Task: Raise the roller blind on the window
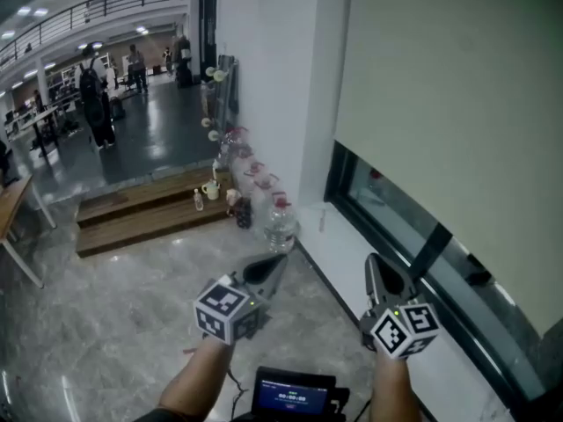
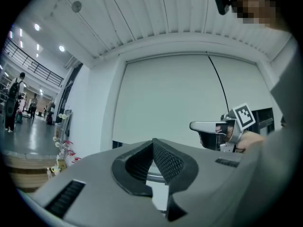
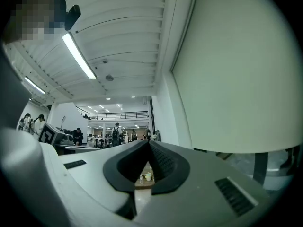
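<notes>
Reaching for the pull cord is, I judge, the step in hand. The pale cream fabric roller blind (image 1: 457, 104) hangs low over the dark-framed window (image 1: 396, 205) at the upper right of the head view. Only a strip of glass shows above the white sill (image 1: 350, 244).

My left tool (image 1: 268, 269) sits at lower centre, its jaws pressed together on nothing. My right tool (image 1: 376, 269), just right of it and nearer the glass, also has its jaws drawn together and empty. Neither touches the blind.

In the left gripper view a thin dark cord (image 2: 217, 79) runs down the blind's face toward the right tool, and I take that to be the pull. To do this well I should:

- open the right tool first;
- bring it squarely around the cord, not the fabric;
- clamp firmly, then draw in long, steady strokes.

Pulling along the cord's own line should keep it from slipping. The left tool can take hold between strokes so the blind does not run back.
</notes>
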`<state>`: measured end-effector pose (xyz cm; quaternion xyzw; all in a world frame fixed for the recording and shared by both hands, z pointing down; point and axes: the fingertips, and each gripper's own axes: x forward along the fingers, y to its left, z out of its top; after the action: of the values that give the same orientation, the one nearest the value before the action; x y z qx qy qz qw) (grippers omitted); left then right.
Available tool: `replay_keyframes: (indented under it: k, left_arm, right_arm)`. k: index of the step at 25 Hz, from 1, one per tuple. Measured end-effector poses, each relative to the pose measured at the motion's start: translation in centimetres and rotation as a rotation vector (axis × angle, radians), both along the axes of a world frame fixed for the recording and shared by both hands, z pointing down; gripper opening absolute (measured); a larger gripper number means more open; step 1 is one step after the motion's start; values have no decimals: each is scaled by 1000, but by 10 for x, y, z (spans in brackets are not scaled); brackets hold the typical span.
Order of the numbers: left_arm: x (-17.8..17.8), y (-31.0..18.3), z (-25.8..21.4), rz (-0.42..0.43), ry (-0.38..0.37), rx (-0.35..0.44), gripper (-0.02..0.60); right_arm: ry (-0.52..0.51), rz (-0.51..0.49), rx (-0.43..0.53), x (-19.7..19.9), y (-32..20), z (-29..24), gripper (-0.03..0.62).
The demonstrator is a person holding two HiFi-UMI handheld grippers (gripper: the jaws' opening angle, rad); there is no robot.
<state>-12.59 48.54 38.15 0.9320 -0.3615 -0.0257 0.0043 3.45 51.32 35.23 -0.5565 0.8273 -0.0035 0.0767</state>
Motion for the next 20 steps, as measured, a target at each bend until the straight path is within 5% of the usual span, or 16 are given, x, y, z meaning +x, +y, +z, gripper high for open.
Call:
replay_keyframes:
  k: [9,20]
  left_arm:
    - [-6,6,-3,50,60,-22,-11]
    - [-26,3,0,15,18,2,-9]
  right_arm:
    - [14,14,-24,-11,0,10,21]
    - [22,14,-25,-29,5,10,21]
